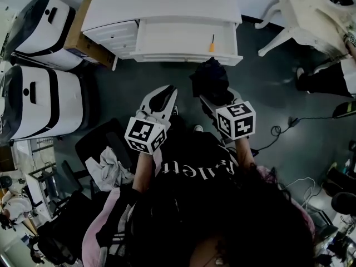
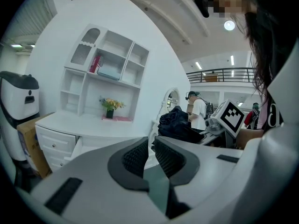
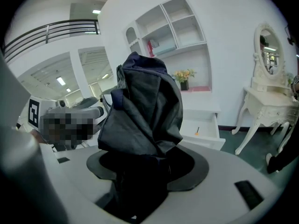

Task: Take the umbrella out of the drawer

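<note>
Inside the drawer lies a screwdriver; right gripper clamps umbrella.

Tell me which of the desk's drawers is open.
The wide middle drawer: it is pulled out, with a small orange-handled tool lying inside. The narrower drawers stacked to its left are shut.

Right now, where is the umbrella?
In the head view, the dark folded umbrella is clamped in the right gripper, outside and just in front of the open drawer.
</note>
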{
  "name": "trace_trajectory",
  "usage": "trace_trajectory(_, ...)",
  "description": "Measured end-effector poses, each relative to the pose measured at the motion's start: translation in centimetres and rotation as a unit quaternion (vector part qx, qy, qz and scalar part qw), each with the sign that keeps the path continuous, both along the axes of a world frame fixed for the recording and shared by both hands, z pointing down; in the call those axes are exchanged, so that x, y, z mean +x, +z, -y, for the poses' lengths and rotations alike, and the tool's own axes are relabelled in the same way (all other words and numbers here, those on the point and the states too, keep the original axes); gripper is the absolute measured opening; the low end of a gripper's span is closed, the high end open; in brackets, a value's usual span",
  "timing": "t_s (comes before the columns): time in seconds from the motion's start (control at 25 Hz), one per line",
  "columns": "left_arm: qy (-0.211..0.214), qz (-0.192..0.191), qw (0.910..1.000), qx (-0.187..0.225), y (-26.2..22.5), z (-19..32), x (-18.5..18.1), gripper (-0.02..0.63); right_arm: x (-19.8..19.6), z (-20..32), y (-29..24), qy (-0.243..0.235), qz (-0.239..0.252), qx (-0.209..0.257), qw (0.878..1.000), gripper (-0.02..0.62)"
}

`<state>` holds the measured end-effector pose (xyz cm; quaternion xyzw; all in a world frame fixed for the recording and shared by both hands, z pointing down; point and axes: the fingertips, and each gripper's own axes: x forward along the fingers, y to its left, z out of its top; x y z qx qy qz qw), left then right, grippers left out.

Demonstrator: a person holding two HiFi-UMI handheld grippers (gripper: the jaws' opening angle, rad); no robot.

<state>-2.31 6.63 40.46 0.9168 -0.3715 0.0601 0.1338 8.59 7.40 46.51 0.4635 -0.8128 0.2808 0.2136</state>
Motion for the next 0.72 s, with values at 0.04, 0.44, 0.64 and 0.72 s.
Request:
trace_trajectory(0.04,-0.005,0.0,1.0,0.001,0.0,-0.8,0.2,0.04,0.2,-0.8,0.0,-0.003,0.001,0.0,1.0,0.276)
trace_trajectory(0.44,-0.029,0.001,0.9996,0.005,0.2,-7.8,1.5,0.04,1.4,-6.8,0.4,-0.022,0.011,0.003,1.0,0.276)
trace_trajectory(0.64,-0.034,0.004,0.9994,0.009,0.2,-9.8,1.5,0.04,1.6,-8.5,0.5,-0.027,0.011,0.006,1.0,0.276)
trace_trajectory(0.72,-0.036,0.004,0.9993,0.012,0.1,-10.4,1.5,0.04,1.6,-9.0,0.4,-0.028,0.013,0.007,0.999,0.276)
